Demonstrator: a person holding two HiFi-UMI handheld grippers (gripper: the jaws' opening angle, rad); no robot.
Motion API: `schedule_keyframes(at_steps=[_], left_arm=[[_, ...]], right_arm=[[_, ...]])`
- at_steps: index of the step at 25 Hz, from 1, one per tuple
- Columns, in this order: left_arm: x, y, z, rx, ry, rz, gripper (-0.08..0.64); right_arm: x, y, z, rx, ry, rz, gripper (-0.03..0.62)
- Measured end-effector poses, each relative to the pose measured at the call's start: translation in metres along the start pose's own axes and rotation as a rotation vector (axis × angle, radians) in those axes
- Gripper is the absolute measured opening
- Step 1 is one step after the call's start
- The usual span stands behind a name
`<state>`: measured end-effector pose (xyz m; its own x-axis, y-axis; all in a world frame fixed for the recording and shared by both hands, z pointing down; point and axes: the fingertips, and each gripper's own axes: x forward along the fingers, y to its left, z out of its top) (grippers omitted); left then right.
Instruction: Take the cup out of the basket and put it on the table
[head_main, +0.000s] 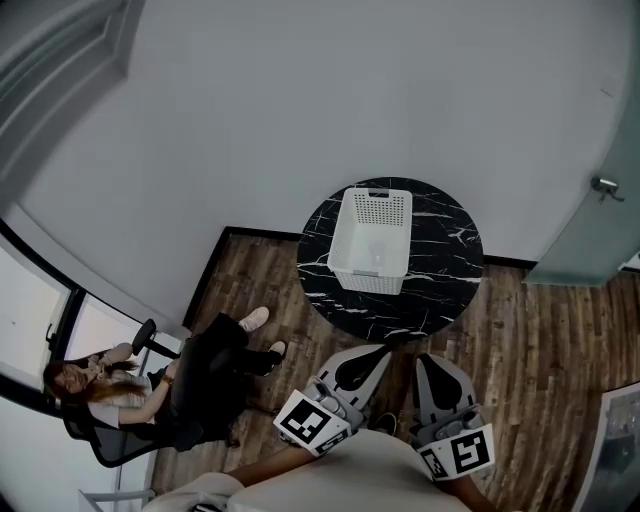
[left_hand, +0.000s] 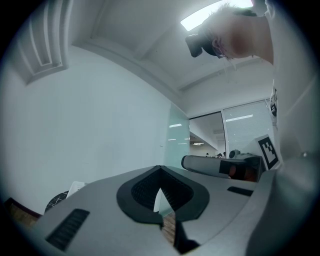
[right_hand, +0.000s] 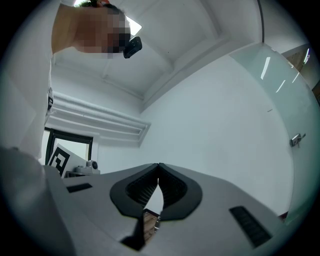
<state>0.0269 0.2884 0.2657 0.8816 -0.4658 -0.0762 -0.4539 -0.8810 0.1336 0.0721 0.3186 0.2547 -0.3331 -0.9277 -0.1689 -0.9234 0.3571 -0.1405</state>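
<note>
Grey jaws pressed together, well short of the basket (head_main: 368, 283).
The left gripper (left_hand: 161, 194) and the right gripper (right_hand: 158, 186) each have tips touching with nothing between — held close to the person's body, probably because no reach has begun. Ahead, the white basket stands on the round black marble table (head_main: 446, 266); a faint pale shape inside it may be the cup (head_main: 374, 256), well apart from the 2 grippers.

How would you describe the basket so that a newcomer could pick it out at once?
Near the pale wall stands a round table with a black, white-veined top. The basket sits on it, left of centre: a white rectangular tub with perforated walls and an open top, bright against the dark marble.
</note>
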Motion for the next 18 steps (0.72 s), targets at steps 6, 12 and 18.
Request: schedule_keyframes(at_steps=[6, 12, 18], left_arm=[[0.005, 0.032, 0.003, -0.003, -0.014, 0.034, -0.006], [0.013, 0.088, 0.01, -0.006, -0.035, 0.061, -0.006], [0.024, 0.157, 0.018, -0.016, -0.05, 0.071, -0.006]], right_arm=[[0.029, -0.005, -0.008, 0.006, 0.019, 0.019, 0.006], [0.085, -0.01, -0.02, 0.006, 0.036, 0.037, 0.006], [0.151, -0.015, -0.033, -0.003, 0.066, 0.039, 0.006]])
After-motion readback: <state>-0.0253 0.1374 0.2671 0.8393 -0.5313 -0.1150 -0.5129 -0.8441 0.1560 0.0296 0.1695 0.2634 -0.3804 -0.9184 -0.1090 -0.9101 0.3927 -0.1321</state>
